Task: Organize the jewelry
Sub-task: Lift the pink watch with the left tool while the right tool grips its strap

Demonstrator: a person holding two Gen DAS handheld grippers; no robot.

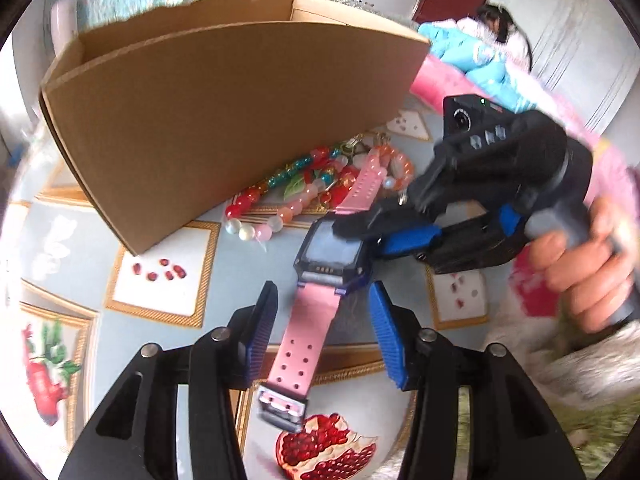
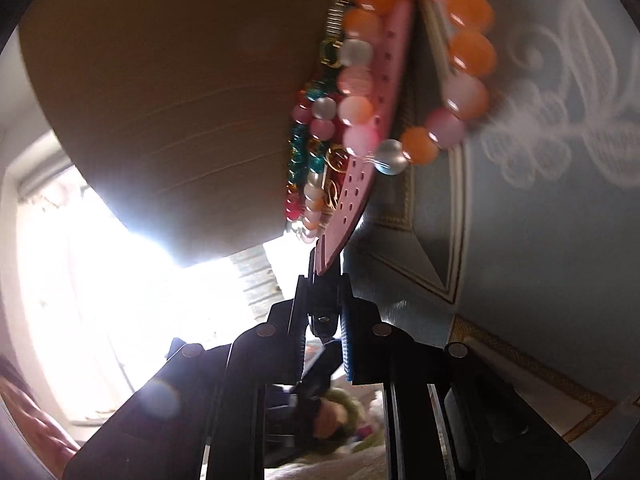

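A pink-strapped smartwatch [image 1: 326, 254] lies on the patterned tablecloth. My right gripper [image 1: 360, 232] comes in from the right, turned on its side, and is shut on the watch's body. In the right wrist view the watch [image 2: 352, 184] runs forward from between the closed fingers [image 2: 324, 280]. My left gripper [image 1: 322, 320] is open and empty, its blue pads either side of the watch's lower strap without touching it. A pile of bead bracelets [image 1: 320, 184] lies beyond the watch, next to a brown cardboard box [image 1: 224, 112]. An orange-pink bracelet [image 2: 420, 76] shows large in the right wrist view.
The box [image 2: 168, 100] stands at the left and is open at the top. The tablecloth [image 1: 168, 280] has pomegranate pictures and gold frames. A person in pale clothes [image 1: 492, 36] is far back right. The hand holding the right gripper [image 1: 592, 264] is at the right.
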